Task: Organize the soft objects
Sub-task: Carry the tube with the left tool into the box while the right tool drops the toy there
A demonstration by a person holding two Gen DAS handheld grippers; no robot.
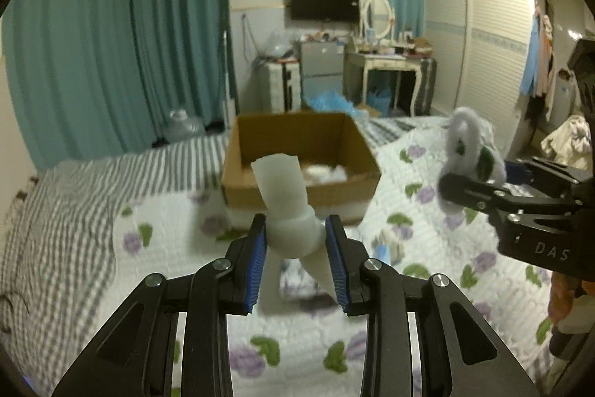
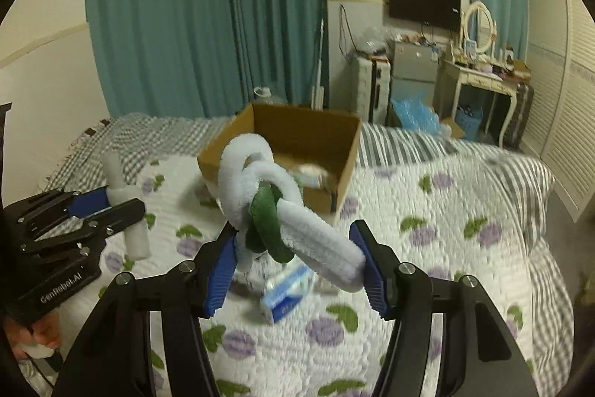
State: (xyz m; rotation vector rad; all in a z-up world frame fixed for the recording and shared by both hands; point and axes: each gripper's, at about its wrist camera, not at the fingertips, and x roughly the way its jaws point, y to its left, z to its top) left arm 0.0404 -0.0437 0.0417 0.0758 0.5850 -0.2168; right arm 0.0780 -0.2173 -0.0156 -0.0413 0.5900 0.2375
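Observation:
My left gripper [image 1: 295,235] is shut on a white foam roll [image 1: 283,186] and holds it above the bed. It also shows at the left of the right wrist view [image 2: 108,207], with the foam roll [image 2: 121,190] in it. My right gripper [image 2: 297,252] is shut on a knotted white and green plush toy [image 2: 267,207], held above the quilt. In the left wrist view that gripper [image 1: 465,196] holds the toy [image 1: 470,146] at the right. An open cardboard box [image 1: 297,151] sits on the bed ahead, also seen in the right wrist view [image 2: 282,144], with soft white items inside.
The bed has a floral quilt [image 2: 427,248] and striped sheets [image 1: 74,181]. A small blue and white box [image 2: 288,296] lies on the quilt below my right gripper. Teal curtains [image 1: 130,25], a dressing table [image 1: 386,62], a wardrobe [image 1: 483,43] and clutter stand beyond the bed.

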